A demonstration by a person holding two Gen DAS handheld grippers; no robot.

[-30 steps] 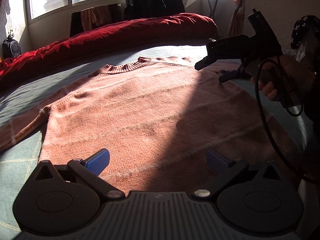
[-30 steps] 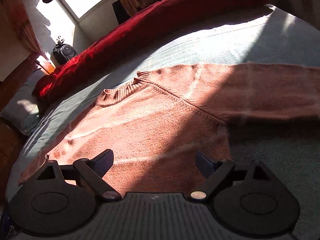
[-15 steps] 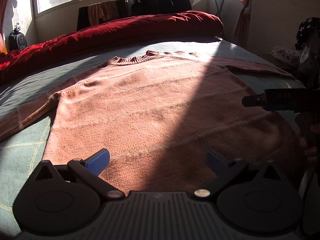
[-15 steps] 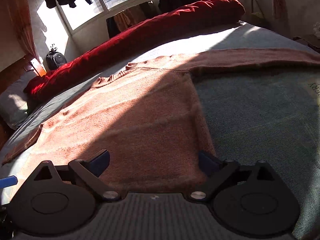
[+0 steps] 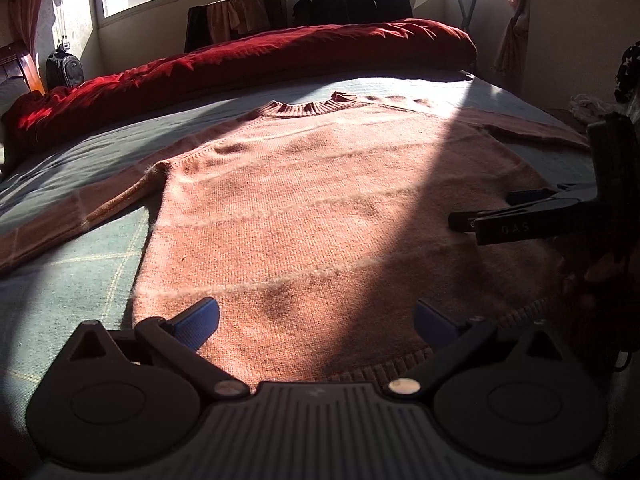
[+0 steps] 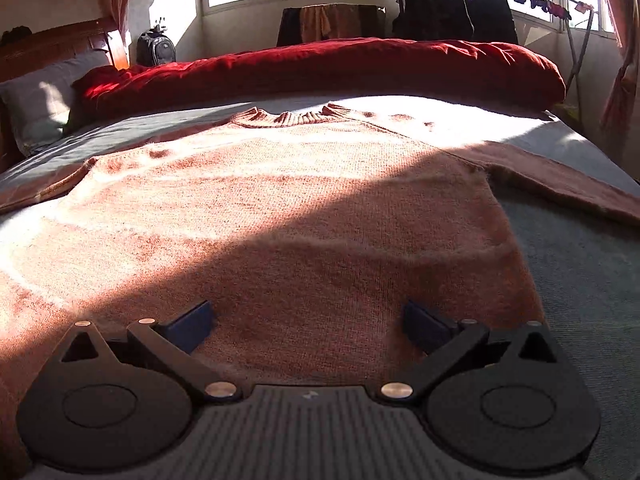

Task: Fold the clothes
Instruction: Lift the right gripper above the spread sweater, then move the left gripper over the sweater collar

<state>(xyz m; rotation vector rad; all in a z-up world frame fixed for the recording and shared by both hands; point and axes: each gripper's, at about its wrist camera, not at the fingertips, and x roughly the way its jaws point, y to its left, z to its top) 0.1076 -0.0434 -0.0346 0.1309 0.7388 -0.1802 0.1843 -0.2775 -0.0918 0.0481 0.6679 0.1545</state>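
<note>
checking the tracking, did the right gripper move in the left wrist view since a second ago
Yes. The right gripper dropped from beside the red duvet to low over the sweater.

"DAS" on right gripper (image 5: pixel 512 222)

I swung my right gripper (image 6: pixel 308 320) from the sweater's (image 6: pixel 280 208) right shoulder down to its near hem (jaws opening, nothing between them) and nudged my left gripper (image 5: pixel 316 316) slightly rightward.

Window sunlight, hard shadows, fisheye-warped edges
</note>
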